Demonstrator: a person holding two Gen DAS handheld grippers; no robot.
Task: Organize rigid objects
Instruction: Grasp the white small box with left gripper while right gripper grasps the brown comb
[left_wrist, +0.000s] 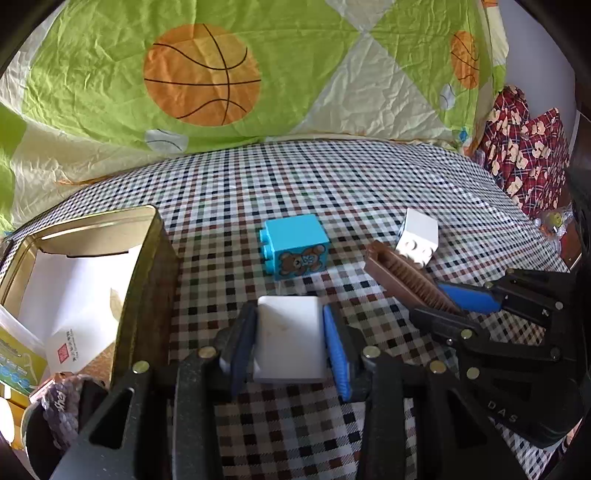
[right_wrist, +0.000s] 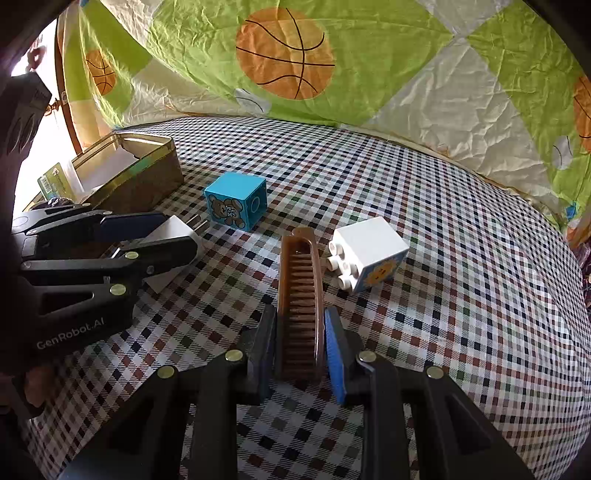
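Brush (right_wrist: 301, 314) clamped in right gripper (right_wrist: 300, 339) at lower centre; left gripper (left_wrist: 290, 339) grips white plug (left_wrist: 290, 338); blue block (right_wrist: 236, 201) upper left.

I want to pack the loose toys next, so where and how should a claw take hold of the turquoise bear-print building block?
Grip the turquoise plastic building block with the bear print across its two plain flat sides, coming from above. It lies tipped over, studs sideways, so the studded face and its opposite probably offer poorer seating for the pads.
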